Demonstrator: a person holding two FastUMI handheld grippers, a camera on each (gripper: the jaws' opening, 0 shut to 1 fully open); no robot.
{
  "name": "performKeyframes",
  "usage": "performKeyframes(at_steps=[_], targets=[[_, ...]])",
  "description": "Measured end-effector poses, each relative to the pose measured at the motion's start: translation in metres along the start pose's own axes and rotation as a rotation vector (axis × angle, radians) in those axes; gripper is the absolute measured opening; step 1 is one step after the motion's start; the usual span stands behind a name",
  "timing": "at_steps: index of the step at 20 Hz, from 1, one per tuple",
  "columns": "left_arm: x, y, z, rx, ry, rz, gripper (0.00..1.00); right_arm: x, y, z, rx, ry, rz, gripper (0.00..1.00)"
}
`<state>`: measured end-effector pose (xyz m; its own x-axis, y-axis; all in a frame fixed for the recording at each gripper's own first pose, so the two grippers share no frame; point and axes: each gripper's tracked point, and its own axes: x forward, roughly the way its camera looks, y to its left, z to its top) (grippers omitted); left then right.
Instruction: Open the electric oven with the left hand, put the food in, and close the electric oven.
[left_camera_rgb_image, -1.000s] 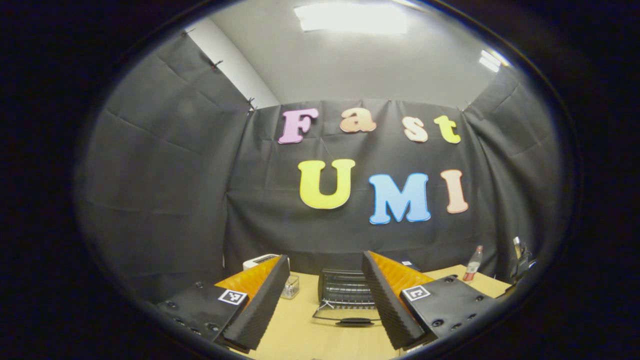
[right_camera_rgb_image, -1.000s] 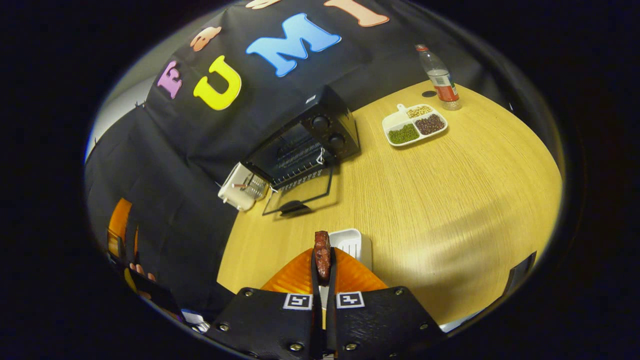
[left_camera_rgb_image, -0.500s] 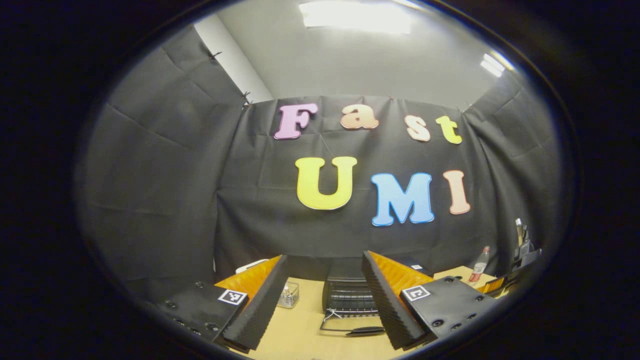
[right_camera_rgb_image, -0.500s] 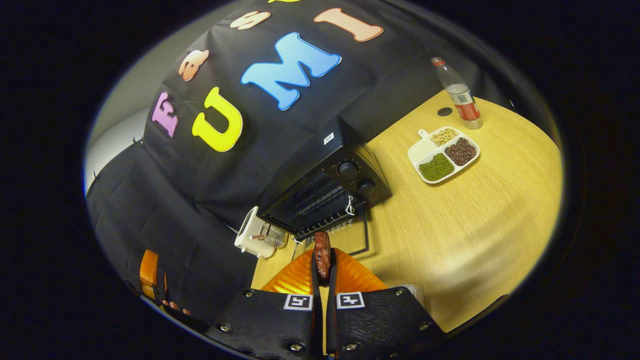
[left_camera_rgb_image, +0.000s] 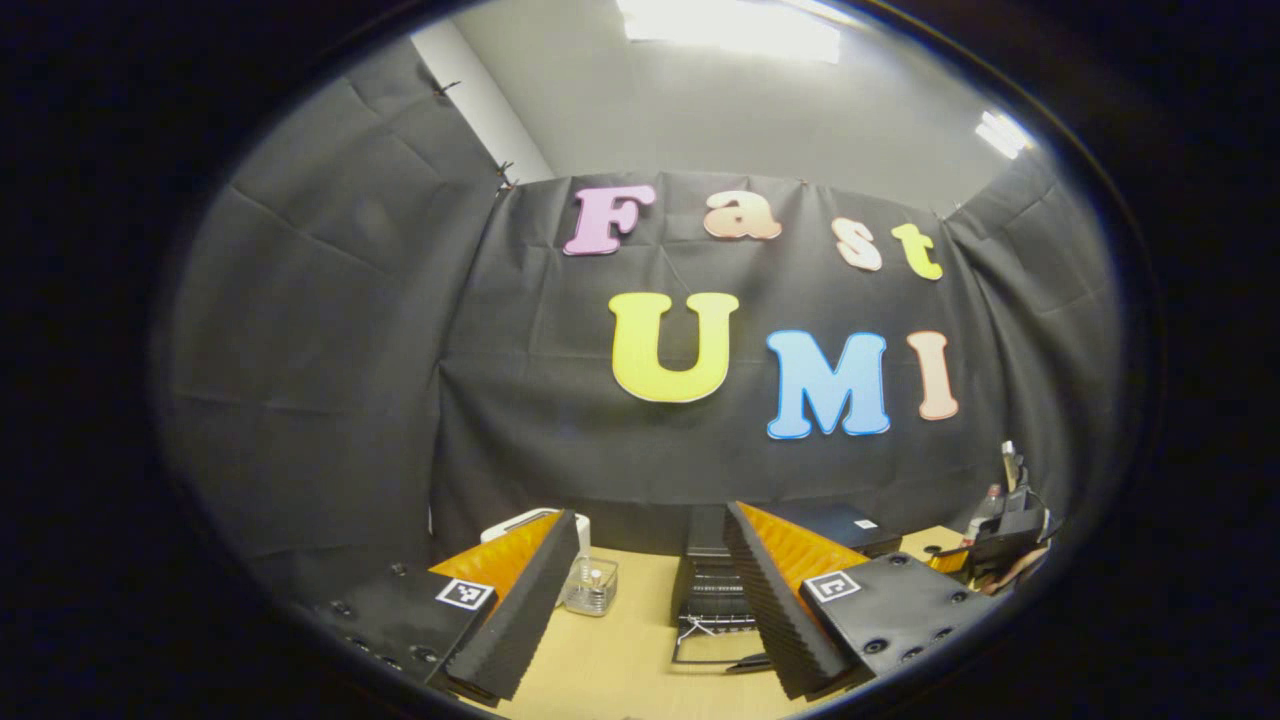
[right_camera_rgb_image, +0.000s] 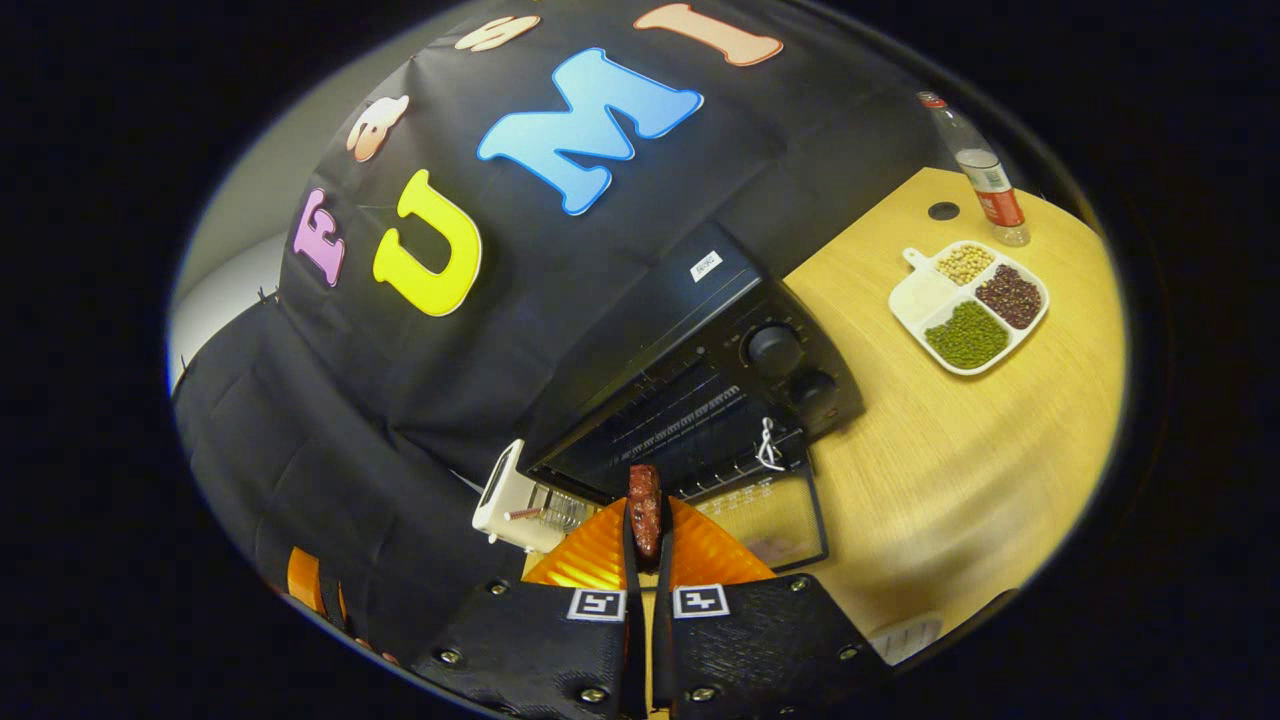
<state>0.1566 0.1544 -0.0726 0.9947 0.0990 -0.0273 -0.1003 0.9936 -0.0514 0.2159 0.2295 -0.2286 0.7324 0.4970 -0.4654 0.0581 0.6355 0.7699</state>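
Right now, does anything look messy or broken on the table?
Nothing stands out. The oven has its door folded down flat, as the job needs. The beans sit neatly in their tray, the bottle stands upright, and the right gripper pinches the food.

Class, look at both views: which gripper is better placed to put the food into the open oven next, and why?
Right. The right gripper already clamps the food just before the open oven; the left gripper is open, empty and farther back.

Each tool (right_camera_rgb_image: 645, 530) has a screwed black body, square marker, ribbed fingers.
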Motion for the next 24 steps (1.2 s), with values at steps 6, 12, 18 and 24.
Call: performKeyframes(at_steps=[6, 12, 18, 24], targets=[[0.023, 0.039, -0.013, 0.033, 0.028, 0.022, 1.0, 0.062, 0.008, 0.004, 0.037, -0.049, 0.01, 0.03], [0.029, 0.066, -0.023, 0.06, 0.059, 0.047, 0.97, 0.111, -0.003, 0.0, 0.068, -0.078, -0.001, 0.03], [0.024, 0.08, -0.035, 0.07, 0.086, 0.069, 0.97, 0.13, -0.025, 0.012, 0.035, -0.117, -0.054, 0.09], [0.024, 0.066, -0.045, 0.066, 0.094, 0.051, 0.97, 0.121, -0.047, 0.026, -0.136, -0.144, -0.162, 0.67]])
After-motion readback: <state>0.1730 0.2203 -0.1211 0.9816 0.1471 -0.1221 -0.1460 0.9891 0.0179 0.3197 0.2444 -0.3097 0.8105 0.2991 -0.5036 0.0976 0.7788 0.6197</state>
